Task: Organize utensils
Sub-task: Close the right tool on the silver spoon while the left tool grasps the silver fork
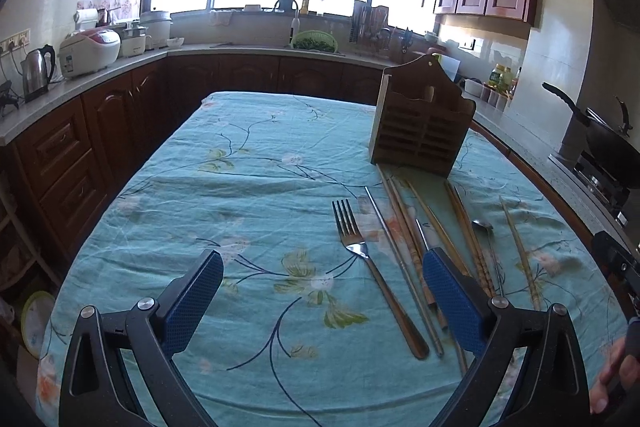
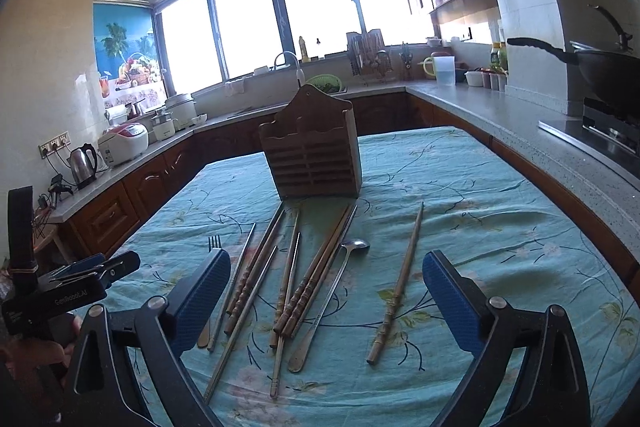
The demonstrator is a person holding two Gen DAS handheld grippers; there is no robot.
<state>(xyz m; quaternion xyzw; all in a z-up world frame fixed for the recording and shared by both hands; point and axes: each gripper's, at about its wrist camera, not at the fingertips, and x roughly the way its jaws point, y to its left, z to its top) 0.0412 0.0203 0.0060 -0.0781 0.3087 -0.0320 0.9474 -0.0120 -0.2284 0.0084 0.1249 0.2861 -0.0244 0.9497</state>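
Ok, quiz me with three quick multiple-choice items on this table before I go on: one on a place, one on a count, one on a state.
1. Where does the wooden holder stand?
A. Beyond the far tips of the utensils
B. On the counter by the kettle
C. Flat on its side by the fork

2. How many forks lie on the cloth?
A. Three
B. One
C. None

3. How is the right hand-held gripper?
A. Shut on a spoon
B. Shut on a chopstick
C. Open, holding nothing

Answers:
1 A: it stands upright on the cloth just past the chopsticks.
2 B: both views show a single fork, at the left of the row.
3 C: its blue pads stand wide apart above the utensils.
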